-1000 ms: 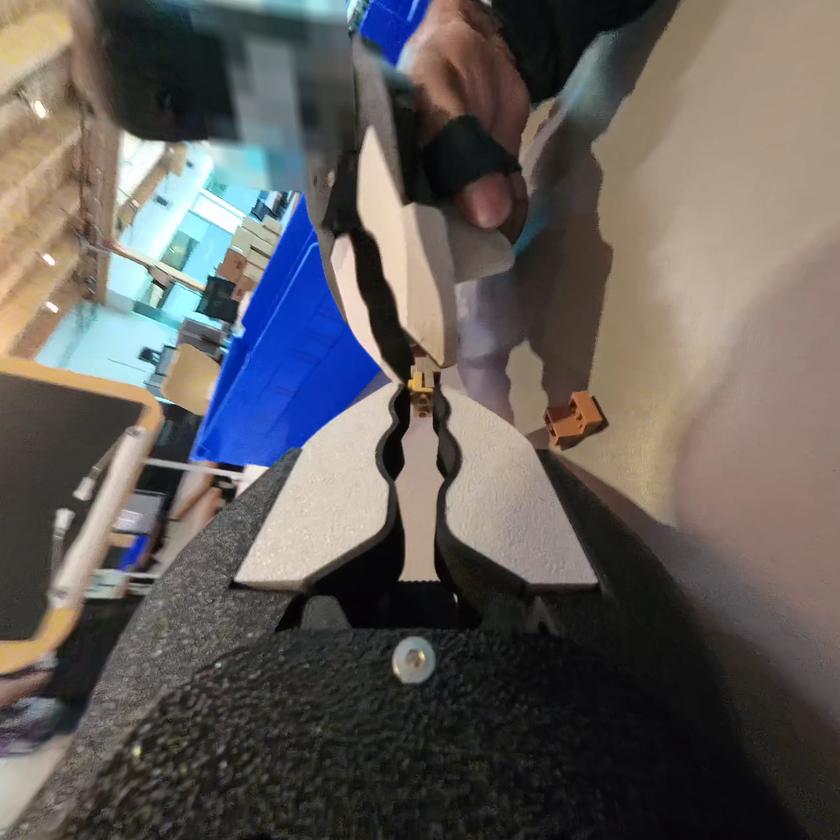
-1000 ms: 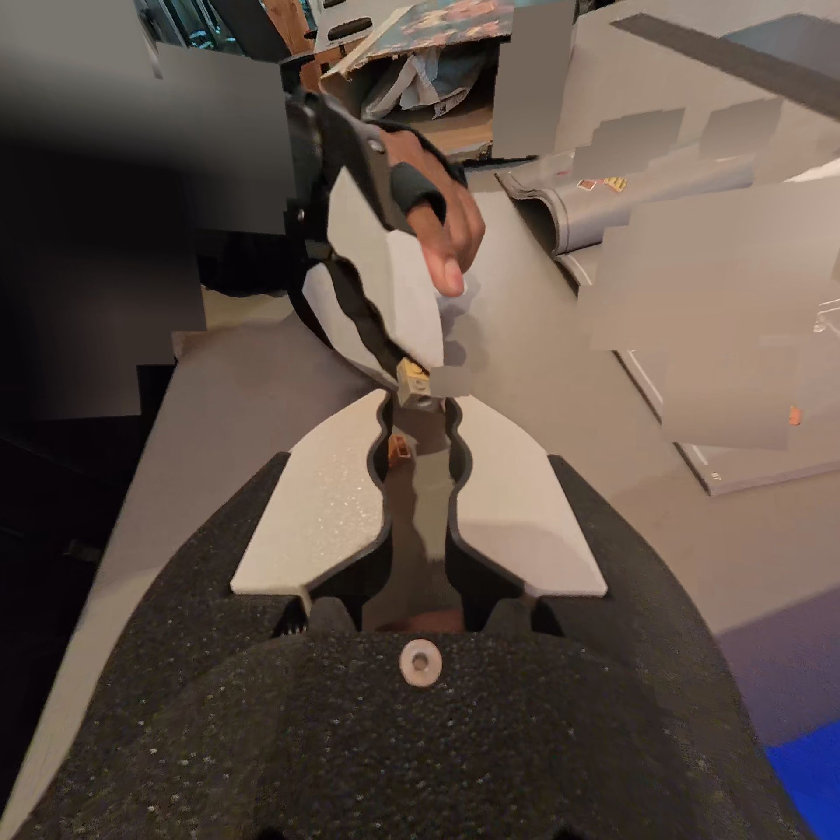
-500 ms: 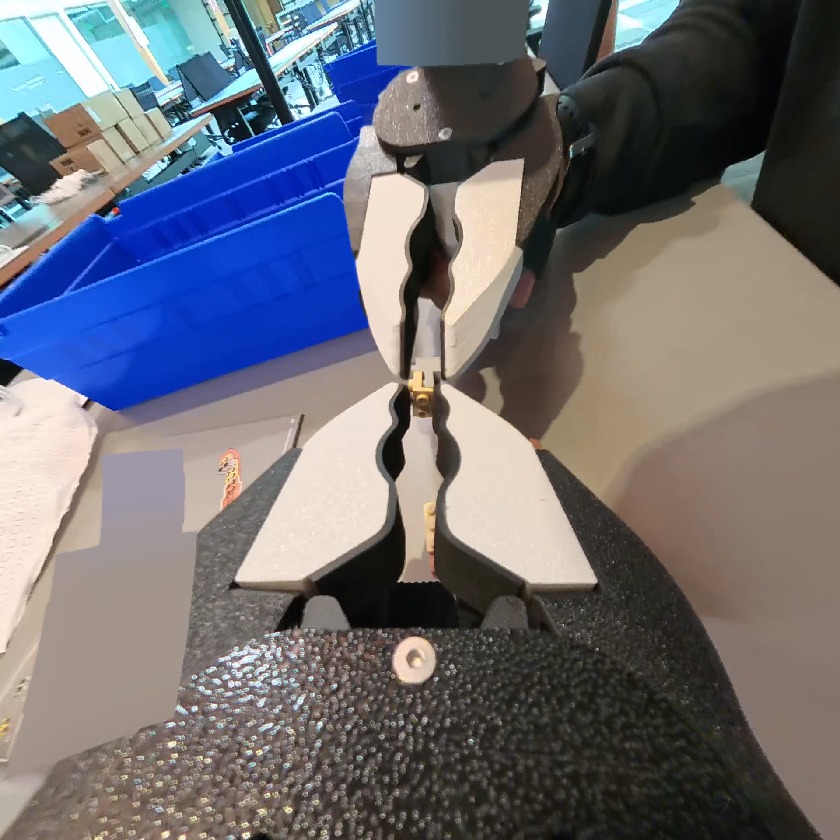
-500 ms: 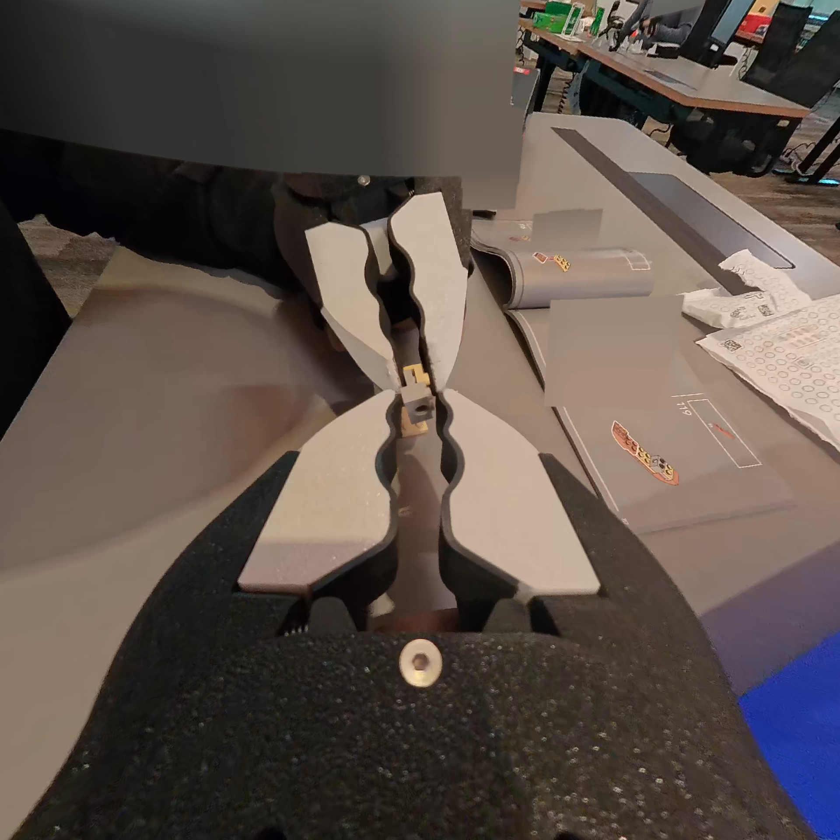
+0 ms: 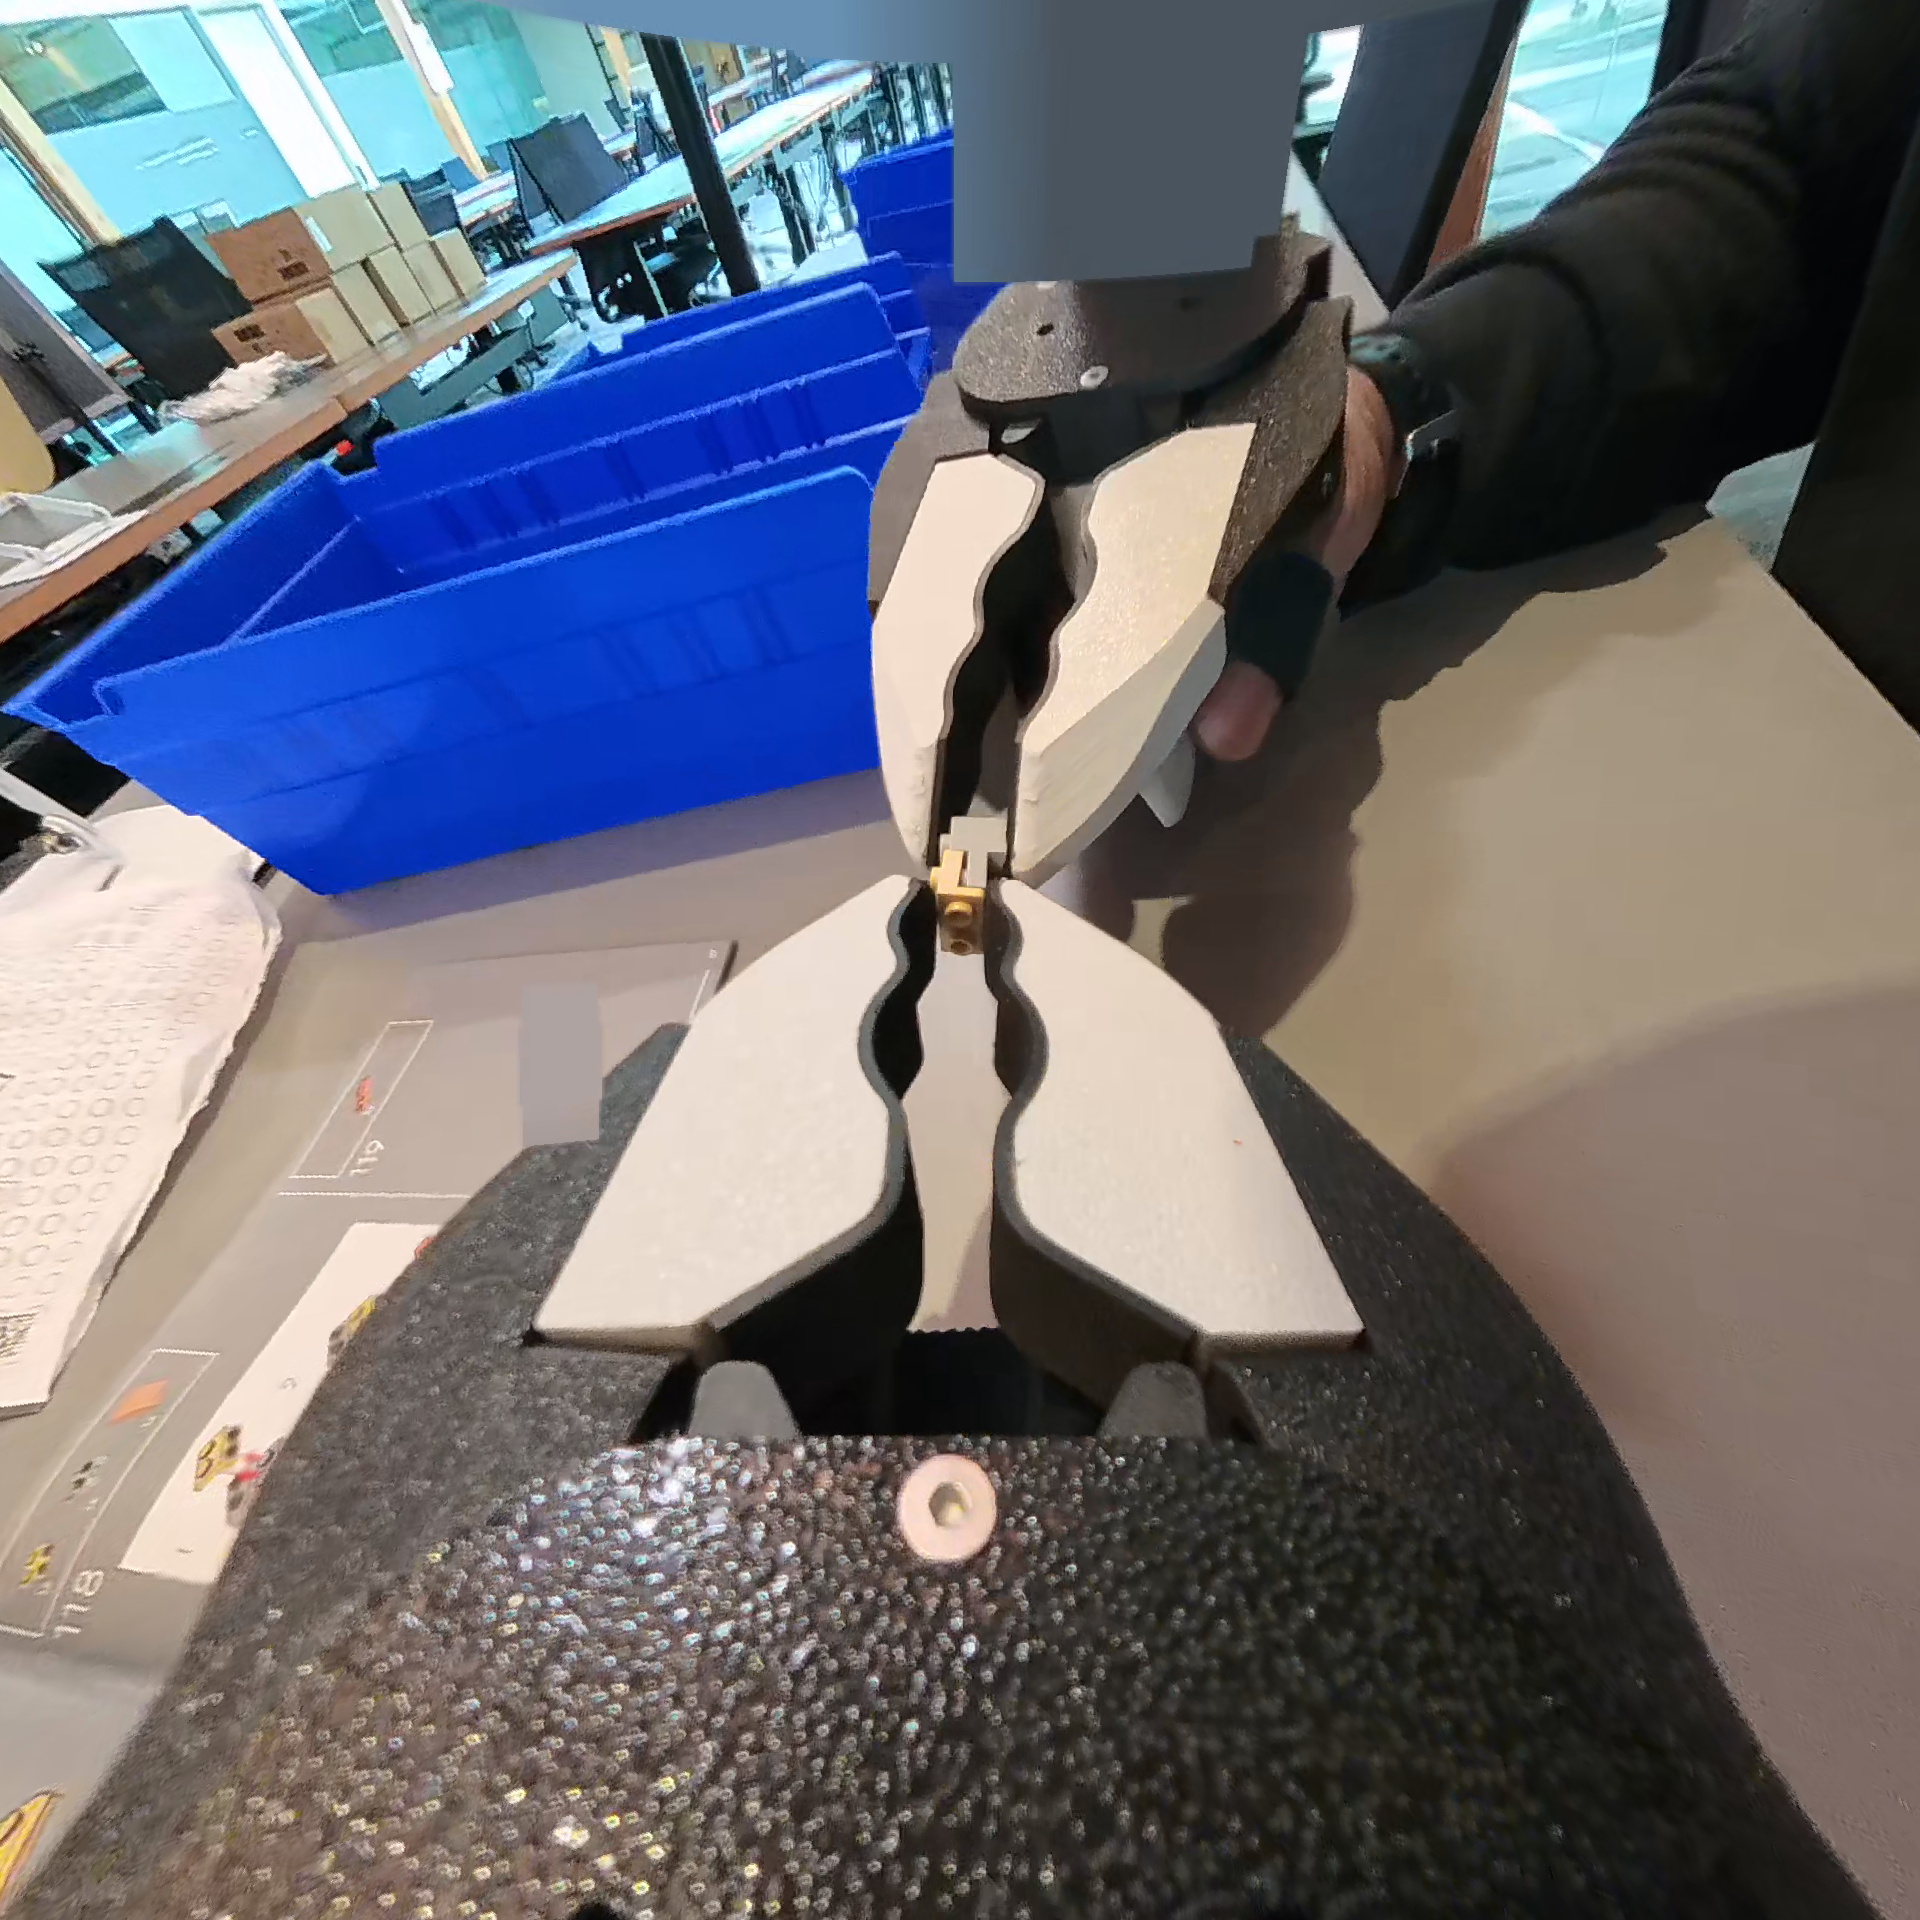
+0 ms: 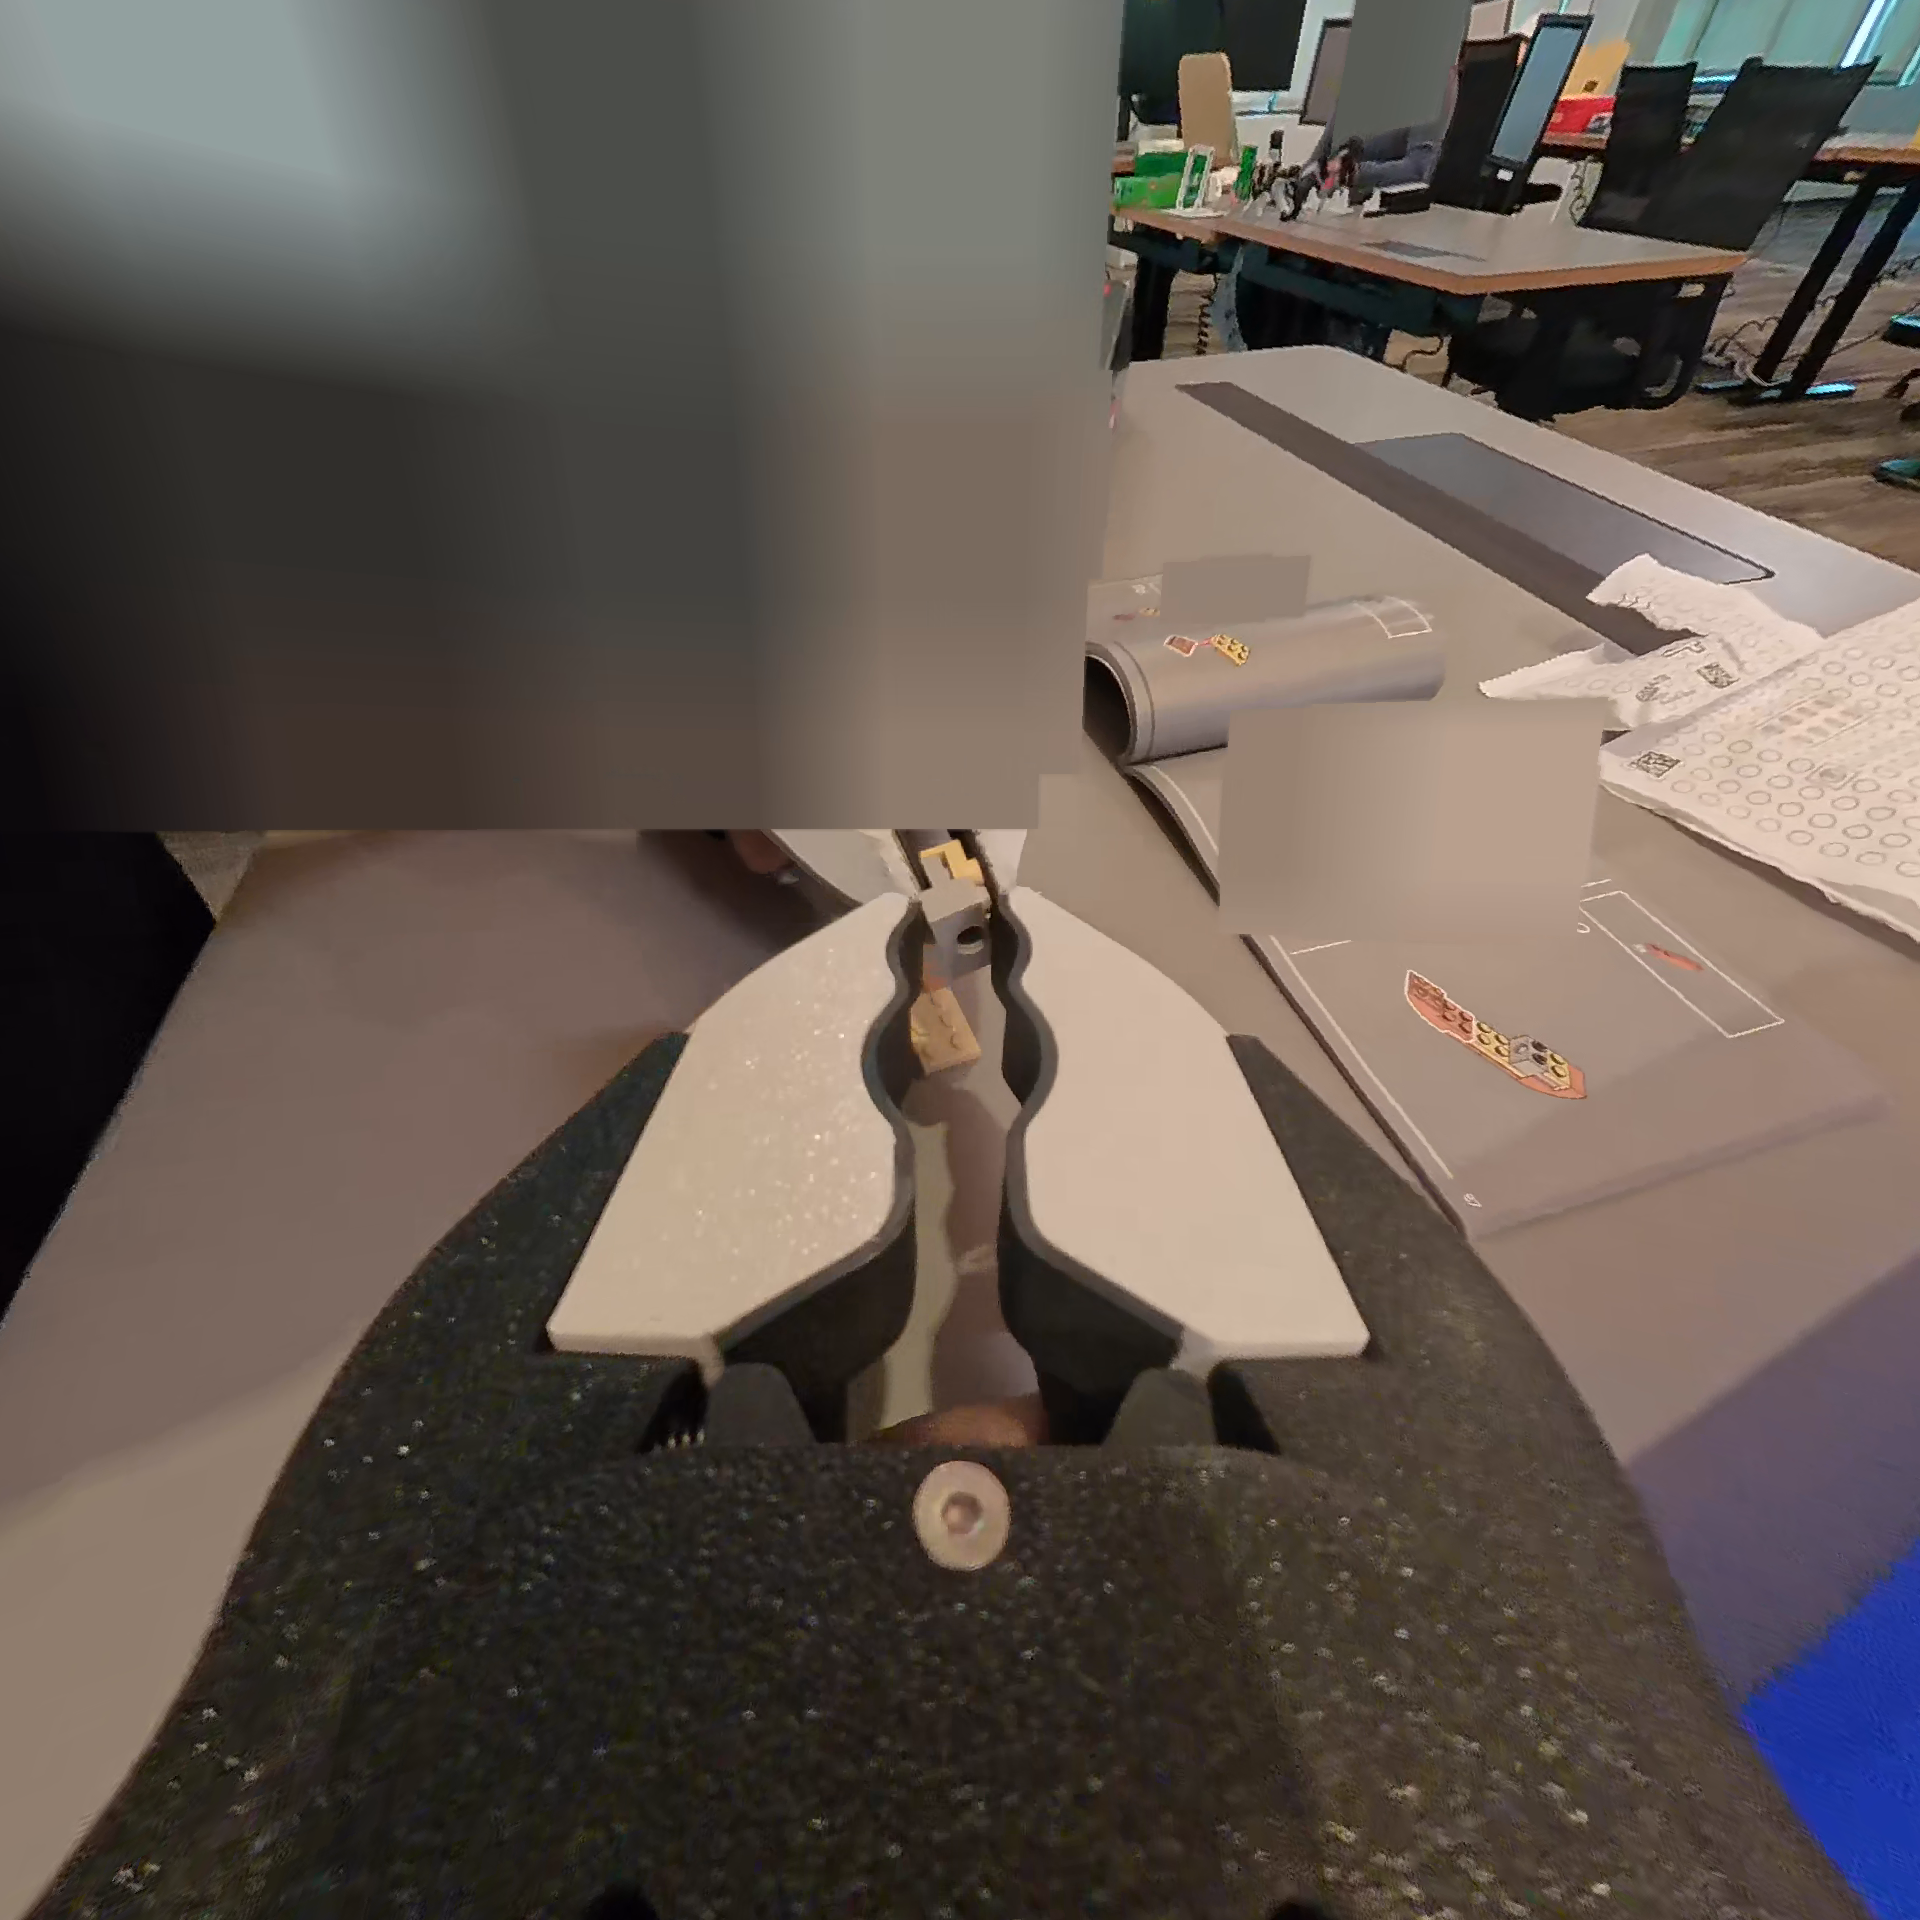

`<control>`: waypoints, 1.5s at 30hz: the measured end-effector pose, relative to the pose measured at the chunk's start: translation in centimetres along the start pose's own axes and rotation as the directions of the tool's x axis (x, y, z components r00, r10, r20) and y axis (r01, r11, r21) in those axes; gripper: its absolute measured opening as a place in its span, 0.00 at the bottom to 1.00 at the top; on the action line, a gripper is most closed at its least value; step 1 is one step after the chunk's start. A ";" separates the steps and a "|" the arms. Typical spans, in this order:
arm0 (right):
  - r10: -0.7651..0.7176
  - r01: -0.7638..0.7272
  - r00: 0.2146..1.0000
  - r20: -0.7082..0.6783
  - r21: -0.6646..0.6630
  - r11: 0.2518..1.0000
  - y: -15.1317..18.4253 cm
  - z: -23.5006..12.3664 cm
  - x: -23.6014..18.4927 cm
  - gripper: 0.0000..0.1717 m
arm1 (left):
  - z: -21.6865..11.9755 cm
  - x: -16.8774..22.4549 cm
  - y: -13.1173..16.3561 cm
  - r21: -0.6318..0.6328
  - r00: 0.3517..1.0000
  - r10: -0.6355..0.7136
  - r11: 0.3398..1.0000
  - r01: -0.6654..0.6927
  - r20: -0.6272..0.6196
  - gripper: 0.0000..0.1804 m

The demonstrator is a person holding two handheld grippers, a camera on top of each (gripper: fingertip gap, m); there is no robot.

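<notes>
Above the grey table (image 5: pixel 1558 935), the left gripper (image 5: pixel 958 920) pinched a small tan plastic brick (image 5: pixel 958 914), tip to tip with the right gripper (image 6: pixel 958 930) clamping a small grey holed brick (image 6: pixel 961 928).

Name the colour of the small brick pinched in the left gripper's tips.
Tan-yellow brick, clearest in the left wrist view.

Grey table (image 5: pixel 1558 883), blue bins (image 5: pixel 499 686), open booklet (image 6: pixel 1558 1091)

Two tongs (image 5: pixel 961 883) (image 6: pixel 961 909), one gray brick (image 6: pixel 958 928), two tan bricks (image 5: pixel 958 909) (image 6: pixel 943 1034), blue bins (image 5: pixel 499 665) three at least, one booklet (image 6: pixel 1455 1039).
</notes>
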State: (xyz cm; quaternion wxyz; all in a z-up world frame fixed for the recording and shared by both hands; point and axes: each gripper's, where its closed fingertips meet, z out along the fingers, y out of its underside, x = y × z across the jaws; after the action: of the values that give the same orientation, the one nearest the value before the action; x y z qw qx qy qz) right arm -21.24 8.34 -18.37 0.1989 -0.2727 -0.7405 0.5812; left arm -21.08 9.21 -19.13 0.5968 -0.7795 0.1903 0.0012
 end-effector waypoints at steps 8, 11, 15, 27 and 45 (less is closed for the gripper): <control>0.105 -0.108 0.993 0.058 0.058 0.992 -0.6 0.0 -0.2 0.07 | -0.4 0.0 -0.6 0.059 1.000 -0.014 0.998 0.015 -0.010 0.06; 0.126 -0.130 0.990 0.064 0.062 0.990 -0.5 0.0 -0.2 0.07 | -0.4 0.0 -0.5 0.057 0.999 -0.035 0.998 0.035 -0.012 0.06; 0.125 -0.129 0.990 0.060 0.066 0.989 -0.6 0.0 -0.1 0.07 | -0.4 -0.1 -0.5 0.055 0.998 -0.060 0.997 0.061 -0.016 0.05; 0.143 -0.148 0.988 0.064 0.077 0.986 -0.7 -0.1 0.1 0.07 | -0.5 -0.2 0.0 0.035 0.998 -0.068 0.997 0.068 -0.015 0.05; 0.159 -0.160 0.987 0.020 0.081 0.984 -0.5 0.1 0.5 0.07 | -0.4 -0.6 0.4 -0.033 0.994 0.061 0.998 -0.058 0.091 0.04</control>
State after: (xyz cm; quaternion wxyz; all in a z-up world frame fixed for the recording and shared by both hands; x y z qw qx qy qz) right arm -21.71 8.50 -17.86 0.1577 -0.3187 -0.6930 0.6271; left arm -21.83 8.93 -19.22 0.5927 -0.7816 0.1857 0.0577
